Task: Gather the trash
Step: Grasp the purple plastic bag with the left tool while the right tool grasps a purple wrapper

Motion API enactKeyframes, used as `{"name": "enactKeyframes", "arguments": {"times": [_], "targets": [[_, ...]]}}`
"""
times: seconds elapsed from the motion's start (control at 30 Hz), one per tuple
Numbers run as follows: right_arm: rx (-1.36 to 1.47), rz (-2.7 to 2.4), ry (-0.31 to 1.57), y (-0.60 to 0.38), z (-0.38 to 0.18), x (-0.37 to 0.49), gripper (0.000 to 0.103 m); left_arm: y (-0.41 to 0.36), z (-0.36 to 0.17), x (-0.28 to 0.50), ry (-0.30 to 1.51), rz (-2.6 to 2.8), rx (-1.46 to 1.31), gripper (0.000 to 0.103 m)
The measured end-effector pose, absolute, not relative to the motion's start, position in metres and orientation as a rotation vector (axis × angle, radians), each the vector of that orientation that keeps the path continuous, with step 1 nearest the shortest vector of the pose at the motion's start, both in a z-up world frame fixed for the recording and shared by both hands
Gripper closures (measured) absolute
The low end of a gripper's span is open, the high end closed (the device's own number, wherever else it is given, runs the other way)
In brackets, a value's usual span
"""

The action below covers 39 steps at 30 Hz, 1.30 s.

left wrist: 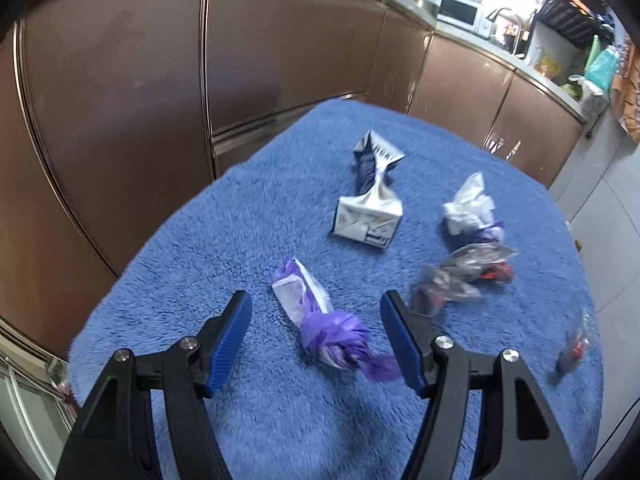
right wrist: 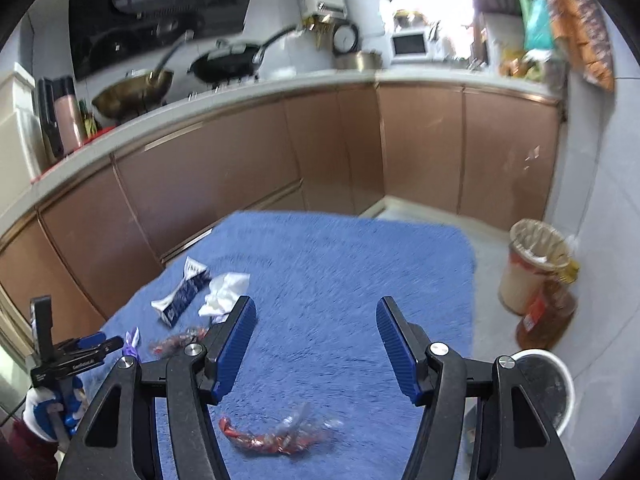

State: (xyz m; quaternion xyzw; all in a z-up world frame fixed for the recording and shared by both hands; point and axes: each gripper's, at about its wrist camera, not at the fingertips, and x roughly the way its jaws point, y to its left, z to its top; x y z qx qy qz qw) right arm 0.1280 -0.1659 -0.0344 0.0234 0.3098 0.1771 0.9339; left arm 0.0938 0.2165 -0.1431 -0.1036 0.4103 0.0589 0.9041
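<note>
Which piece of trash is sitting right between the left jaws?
The knotted purple bag. It alone is purple and lies between the open jaws; the crushed carton, white tissue wad and clear wrappers lie farther off.

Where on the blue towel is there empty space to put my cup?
The blue towel is bare on its far right part, toward the lined bin. The left is crowded: crushed carton, white tissue, purple bag, and wrappers.

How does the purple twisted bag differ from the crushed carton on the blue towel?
The purple twisted bag is soft plastic, knotted at one end; the crushed carton is stiff, white and navy, pinched at its middle. The bag lies between the left gripper's open fingers; the carton lies farther off. Both rest on the towel.
</note>
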Motion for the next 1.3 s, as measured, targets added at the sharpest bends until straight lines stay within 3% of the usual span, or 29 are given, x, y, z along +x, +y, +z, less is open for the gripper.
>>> {"name": "enactKeyframes", "arguments": {"times": [0.1, 0.17, 0.3, 0.37, 0.67, 0.97, 1.07, 1.13, 1.3], "targets": [[0.030, 0.414, 0.696, -0.142, -0.056, 0.154, 0.043, 0.218, -0.155, 0.105, 0.871, 0.121, -0.216, 0.040], [0.016, 0.454, 0.733, -0.125, -0.067, 0.168, 0.043, 0.219, -0.161, 0.109, 0.882, 0.113, -0.220, 0.052], [-0.001, 0.535, 0.805, -0.094, -0.090, 0.192, 0.043, 0.218, -0.169, 0.116, 0.883, 0.105, -0.234, 0.062], [-0.004, 0.573, 0.843, -0.080, -0.103, 0.203, 0.043, 0.219, -0.172, 0.119, 0.886, 0.097, -0.241, 0.077], [0.040, 0.655, 0.962, -0.049, -0.144, 0.239, 0.043, 0.222, -0.177, 0.124, 0.869, 0.057, -0.262, 0.077], [0.167, 0.651, 1.028, -0.054, -0.162, 0.263, 0.054, 0.224, -0.178, 0.125, 0.859, 0.030, -0.276, 0.077], [0.196, 0.672, 1.041, -0.053, -0.168, 0.266, 0.064, 0.225, -0.178, 0.127, 0.858, 0.029, -0.279, 0.077], [0.199, 0.683, 1.035, -0.051, -0.167, 0.266, 0.080, 0.224, -0.178, 0.127, 0.858, 0.031, -0.277, 0.077], [0.201, 0.698, 1.019, -0.054, -0.163, 0.262, 0.096, 0.225, -0.178, 0.126, 0.856, 0.037, -0.275, 0.078]]}}
